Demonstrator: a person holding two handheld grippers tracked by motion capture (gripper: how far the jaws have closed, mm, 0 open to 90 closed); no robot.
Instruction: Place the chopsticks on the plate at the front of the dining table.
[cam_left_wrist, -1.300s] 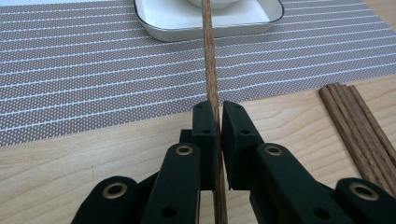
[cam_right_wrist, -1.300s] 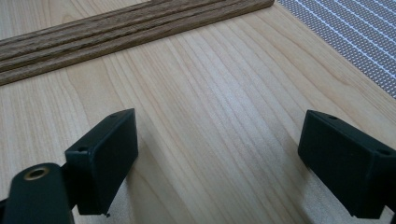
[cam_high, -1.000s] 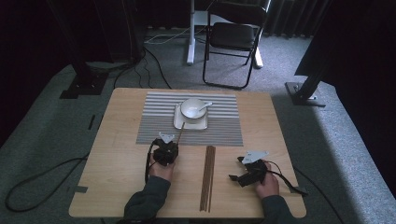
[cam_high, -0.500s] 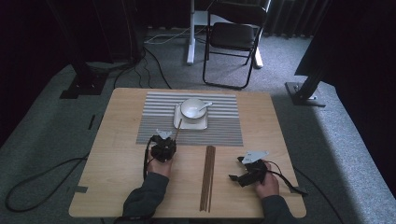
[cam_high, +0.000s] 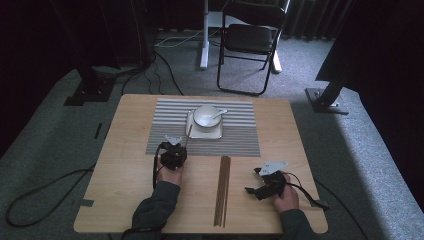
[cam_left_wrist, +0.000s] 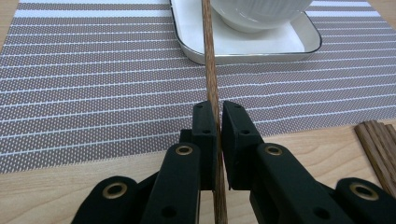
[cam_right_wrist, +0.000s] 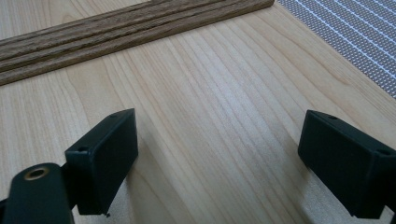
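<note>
A light wooden table (cam_high: 125, 175) is carrying a grey striped placemat (cam_high: 165, 125) toward its far edge and a bundle of brown chopsticks (cam_high: 221, 192) lying lengthwise toward its near edge

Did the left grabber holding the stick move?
Yes. The left gripper with its chopstick has slid forward, onto the striped placemat's near edge, toward the white plate.

High view sat above the person's side, looking forward and down over the whole table (cam_high: 125, 165), floor and chair (cam_high: 250, 40) beyond. Left gripper view rode low and close, facing along its jaws toward the striped mat (cam_left_wrist: 93, 84) and white tray (cam_left_wrist: 243, 46). Right gripper view hugged the tabletop. Both gripper views caught the wooden sticks (cam_right_wrist: 116, 30), also seen from above.
</note>
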